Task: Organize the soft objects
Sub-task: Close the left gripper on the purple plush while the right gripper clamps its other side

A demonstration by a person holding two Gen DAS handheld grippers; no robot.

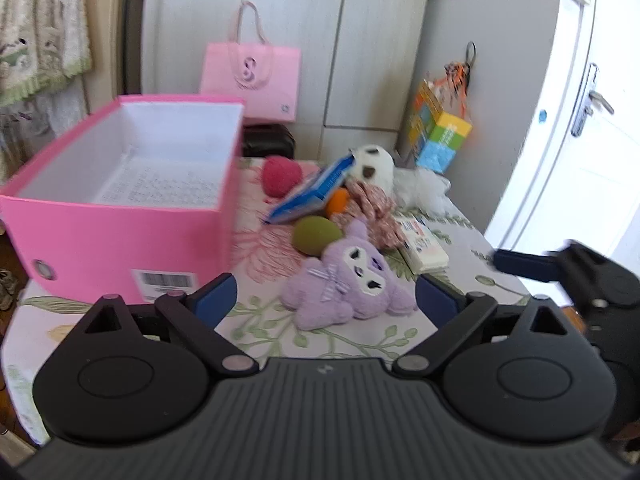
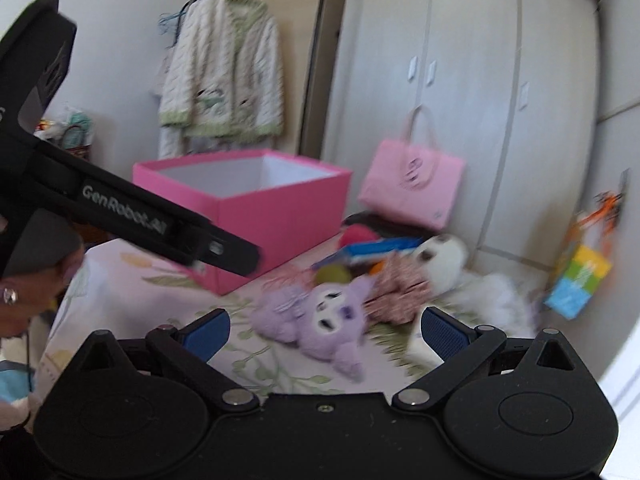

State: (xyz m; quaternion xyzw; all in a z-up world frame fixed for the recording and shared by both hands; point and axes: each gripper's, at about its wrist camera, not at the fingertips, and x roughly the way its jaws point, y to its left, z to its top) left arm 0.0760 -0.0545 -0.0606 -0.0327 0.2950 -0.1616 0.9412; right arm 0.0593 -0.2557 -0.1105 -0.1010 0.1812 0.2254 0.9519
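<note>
Two wide-open empty tools (left tool (image 1: 325,294), right tool (image 2: 326,330)) face purple plush (image 1: 348,280) beside pink box (image 1: 120,200).

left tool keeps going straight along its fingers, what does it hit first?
Most likely the purple plush toy, lying on the floral cloth dead ahead between the open left tool fingers. Nothing shows in front of it; depth is hard to judge.

A pink paper bag (image 1: 251,80) leans against the grey wardrobe (image 1: 340,40) beyond the desk's far edge, with a black case (image 1: 269,141) below it. A colourful carton (image 1: 438,132) hangs off the far right corner beside orange ribbons (image 1: 456,76). At the right, a white door (image 1: 580,140) shows its metal handle (image 1: 590,100). A cream cardigan (image 2: 222,72) hangs on a rack at the left.
</note>
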